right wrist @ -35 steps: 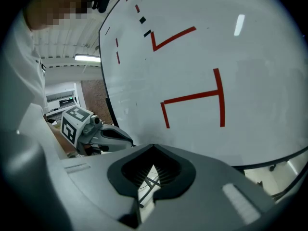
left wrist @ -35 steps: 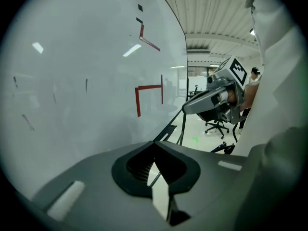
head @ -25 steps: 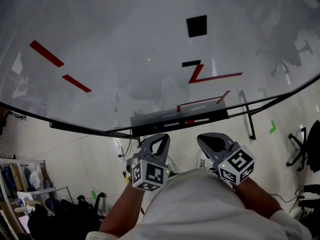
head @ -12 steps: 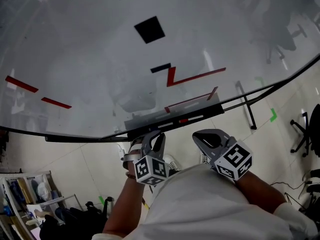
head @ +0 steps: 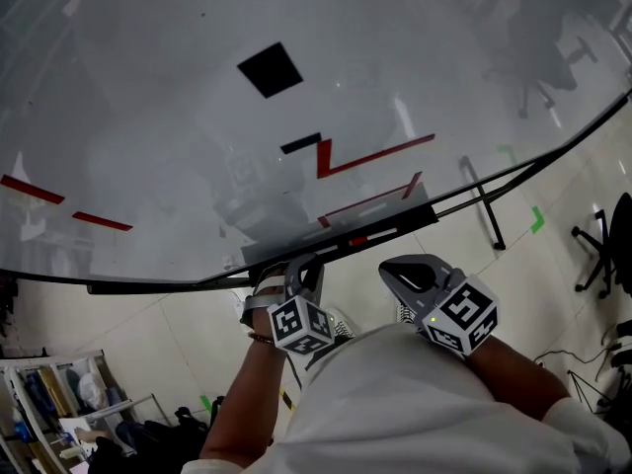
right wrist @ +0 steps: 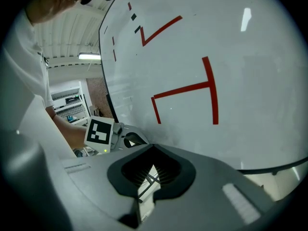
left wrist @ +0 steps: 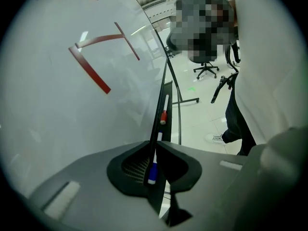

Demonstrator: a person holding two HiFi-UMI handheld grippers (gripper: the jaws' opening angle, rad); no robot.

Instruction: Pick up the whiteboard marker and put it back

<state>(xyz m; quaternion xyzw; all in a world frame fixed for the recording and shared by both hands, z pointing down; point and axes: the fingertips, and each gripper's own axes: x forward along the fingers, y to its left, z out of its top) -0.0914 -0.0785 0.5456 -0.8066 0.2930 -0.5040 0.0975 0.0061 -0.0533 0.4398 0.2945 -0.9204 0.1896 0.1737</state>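
A whiteboard [head: 197,136] with red strokes fills the head view, with a black tray [head: 395,227] along its lower edge. A white marker with a red cap [head: 359,240] lies in the tray. In the left gripper view the red-capped marker [left wrist: 163,115] lies further along the tray, and a blue-capped marker [left wrist: 152,171] shows through the gap behind the closed tips. My left gripper [head: 302,263] [left wrist: 156,141] is shut, empty, right at the tray's edge. My right gripper [head: 390,270] [right wrist: 153,146] is shut, empty, a little below the tray.
The whiteboard's black stand legs [head: 486,210] rest on the tiled floor with green tape marks [head: 537,219]. An office chair [head: 610,250] stands at the right. Shelves and dark bags [head: 89,413] sit at the lower left. A black square magnet [head: 270,69] sticks on the board.
The head view has swung so the board sits further left. My left gripper has moved up to the tray's edge and turned. The right gripper has hardly moved.
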